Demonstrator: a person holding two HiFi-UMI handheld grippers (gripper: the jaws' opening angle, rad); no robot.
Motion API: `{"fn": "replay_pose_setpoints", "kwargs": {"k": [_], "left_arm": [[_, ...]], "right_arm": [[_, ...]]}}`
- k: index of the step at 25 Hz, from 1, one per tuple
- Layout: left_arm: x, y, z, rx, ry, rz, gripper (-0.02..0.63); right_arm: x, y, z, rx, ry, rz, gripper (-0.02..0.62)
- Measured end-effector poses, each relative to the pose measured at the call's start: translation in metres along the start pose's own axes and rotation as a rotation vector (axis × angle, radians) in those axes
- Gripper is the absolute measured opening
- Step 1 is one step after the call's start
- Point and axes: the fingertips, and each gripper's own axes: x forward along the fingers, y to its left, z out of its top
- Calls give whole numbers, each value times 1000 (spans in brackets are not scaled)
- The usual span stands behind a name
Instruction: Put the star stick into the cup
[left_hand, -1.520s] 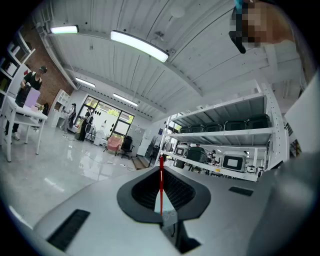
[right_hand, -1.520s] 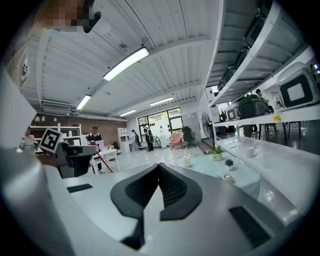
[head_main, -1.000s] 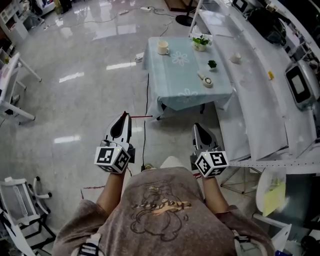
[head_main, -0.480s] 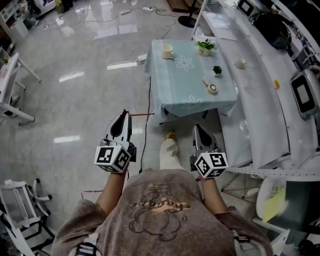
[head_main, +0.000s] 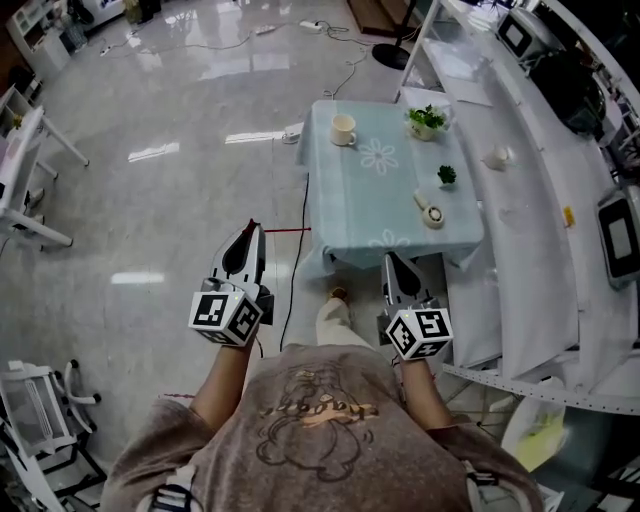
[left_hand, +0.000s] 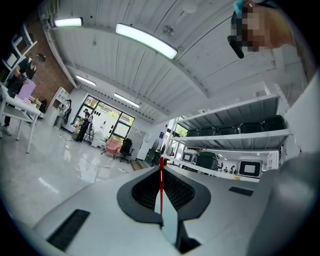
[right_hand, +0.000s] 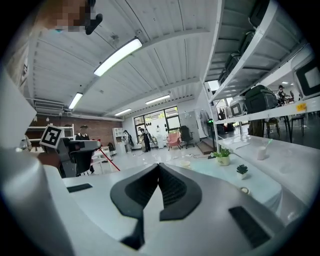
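Observation:
A thin red star stick (head_main: 290, 230) is pinched in my left gripper (head_main: 248, 228) and juts sideways to the right over the floor. In the left gripper view the star stick (left_hand: 161, 192) runs upright between the closed jaws; its star end is not visible. The cream cup (head_main: 343, 128) stands at the far left corner of the light blue table (head_main: 375, 205), well ahead of both grippers. My right gripper (head_main: 392, 260) is shut and empty, near the table's front edge. In the right gripper view the cup (right_hand: 186, 162) is small and distant.
On the table are a potted plant (head_main: 427, 119), a smaller plant (head_main: 446, 175) and a round white object (head_main: 432, 214). A long white counter (head_main: 530, 250) runs along the right. Glossy floor with cables (head_main: 150, 200) lies to the left; a white chair (head_main: 40, 420) stands at lower left.
The table has come closer and shifted right and down in the head view as the person walks toward it. Both grippers keep their pose, the stick still held.

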Motion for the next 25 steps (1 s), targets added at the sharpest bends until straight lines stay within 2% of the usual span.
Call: {"fn": "replay_pose_setpoints", "kwargs": {"k": [9, 13, 25], "left_arm": [[105, -5, 18, 11, -6, 51, 32], [143, -7, 19, 18, -3, 90, 32], [228, 4, 28, 83, -22, 117, 32]], "right_arm": [[83, -71, 42, 4, 10, 45, 2], [110, -99, 56, -33, 14, 69, 2], [160, -148, 62, -17, 40, 92, 2]]}}
